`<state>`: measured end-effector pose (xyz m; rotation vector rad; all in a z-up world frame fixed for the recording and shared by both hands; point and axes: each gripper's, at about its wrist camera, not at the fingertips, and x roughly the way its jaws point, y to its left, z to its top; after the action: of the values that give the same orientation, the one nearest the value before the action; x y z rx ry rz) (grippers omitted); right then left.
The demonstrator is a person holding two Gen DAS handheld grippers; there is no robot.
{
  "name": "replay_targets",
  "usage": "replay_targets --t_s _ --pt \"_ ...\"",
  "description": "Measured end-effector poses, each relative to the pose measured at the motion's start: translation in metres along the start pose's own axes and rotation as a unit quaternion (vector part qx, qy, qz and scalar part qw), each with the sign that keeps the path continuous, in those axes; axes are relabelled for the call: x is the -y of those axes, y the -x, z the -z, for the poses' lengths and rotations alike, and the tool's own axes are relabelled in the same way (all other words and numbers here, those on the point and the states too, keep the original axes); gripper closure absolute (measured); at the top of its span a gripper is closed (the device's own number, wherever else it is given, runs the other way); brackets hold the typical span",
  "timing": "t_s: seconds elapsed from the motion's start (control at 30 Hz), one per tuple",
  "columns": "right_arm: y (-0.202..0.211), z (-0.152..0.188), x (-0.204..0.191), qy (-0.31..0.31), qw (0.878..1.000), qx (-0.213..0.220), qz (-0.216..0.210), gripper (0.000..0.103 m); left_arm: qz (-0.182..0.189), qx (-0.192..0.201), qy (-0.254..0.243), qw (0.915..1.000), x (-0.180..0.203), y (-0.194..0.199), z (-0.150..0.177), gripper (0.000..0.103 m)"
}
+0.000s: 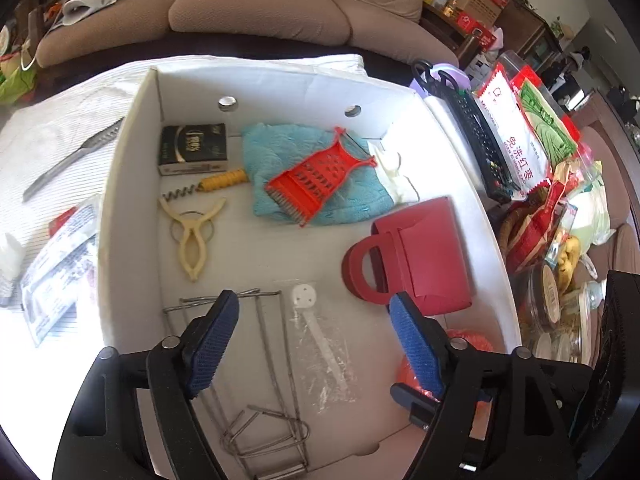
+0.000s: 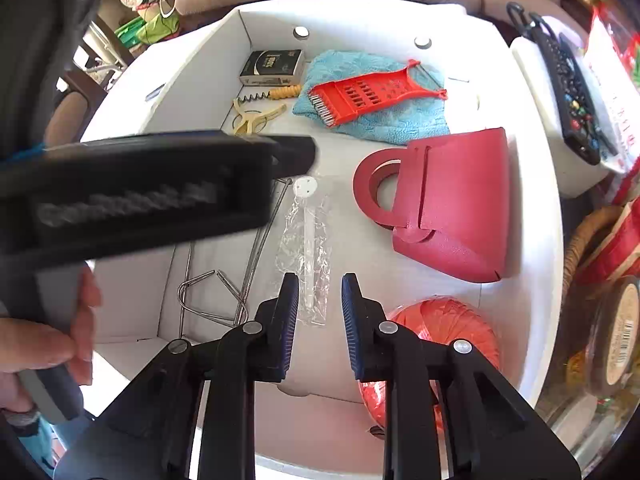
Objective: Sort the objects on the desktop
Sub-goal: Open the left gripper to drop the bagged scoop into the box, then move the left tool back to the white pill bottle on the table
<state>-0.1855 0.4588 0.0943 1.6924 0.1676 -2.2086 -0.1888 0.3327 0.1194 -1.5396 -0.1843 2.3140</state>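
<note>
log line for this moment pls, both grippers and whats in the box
left gripper: open, empty, over white box | right gripper: open, empty, above wrapped spoon | red bag, grater in box

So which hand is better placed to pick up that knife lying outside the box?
Left, probably. The knife shows only in the left wrist view, left of the white box; the left gripper is open and empty.

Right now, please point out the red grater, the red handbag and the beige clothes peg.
red grater [image 1: 316, 176]: left wrist view, on its perforated middle plate.
red handbag [image 2: 460, 200]: right wrist view, on its front flap.
beige clothes peg [image 1: 192, 236]: left wrist view, where its two arms cross.
</note>
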Motion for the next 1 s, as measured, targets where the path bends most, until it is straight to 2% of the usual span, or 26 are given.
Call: replay_targets --t_s 0.13,0.23,0.4,0.57,0.67,0.7,0.73,0.77,0.83,1.0 --pt "0.01 0.005 -0.012 0.006 1.0 0.01 0.028 0.081 0.0 0.008 0.011 0.9999 -0.014 0.024 0.013 0.02" --pt "0.016 0.007 -0.018 0.0 0.999 0.025 0.032 0.067 -0.009 0.023 0.001 0.9997 -0.017 0.041 0.024 0.019" --pt "0.023 0.017 -0.022 -0.001 0.998 0.039 0.051 0.062 -0.025 0.043 -0.023 0.9985 -0.021 0.071 0.052 0.015" --pt "0.03 0.027 -0.027 0.0 0.996 0.053 0.067 0.036 -0.04 0.055 -0.042 0.9968 -0.024 0.092 0.08 0.009" --pt "0.033 0.03 -0.028 -0.003 0.996 0.06 0.071 0.03 -0.047 0.057 -0.05 0.996 -0.024 0.099 0.095 0.0" --pt "0.034 0.031 -0.029 -0.003 0.996 0.061 0.07 0.029 -0.047 0.057 -0.051 0.996 -0.024 0.101 0.099 0.0" --pt "0.035 0.033 -0.03 -0.004 0.996 0.063 0.069 0.022 -0.046 0.055 -0.052 0.996 -0.024 0.102 0.102 0.0" --pt "0.036 0.034 -0.031 -0.005 0.996 0.065 0.069 0.009 -0.047 0.054 -0.054 0.996 -0.023 0.104 0.106 0.0" --pt "0.041 0.037 -0.033 -0.006 0.995 0.072 0.069 0.0 -0.048 0.055 -0.058 0.9956 -0.02 0.107 0.113 0.0" --pt "0.051 0.045 -0.038 -0.008 0.995 0.079 0.067 0.0 -0.052 0.064 -0.064 0.9946 -0.015 0.12 0.126 0.0"
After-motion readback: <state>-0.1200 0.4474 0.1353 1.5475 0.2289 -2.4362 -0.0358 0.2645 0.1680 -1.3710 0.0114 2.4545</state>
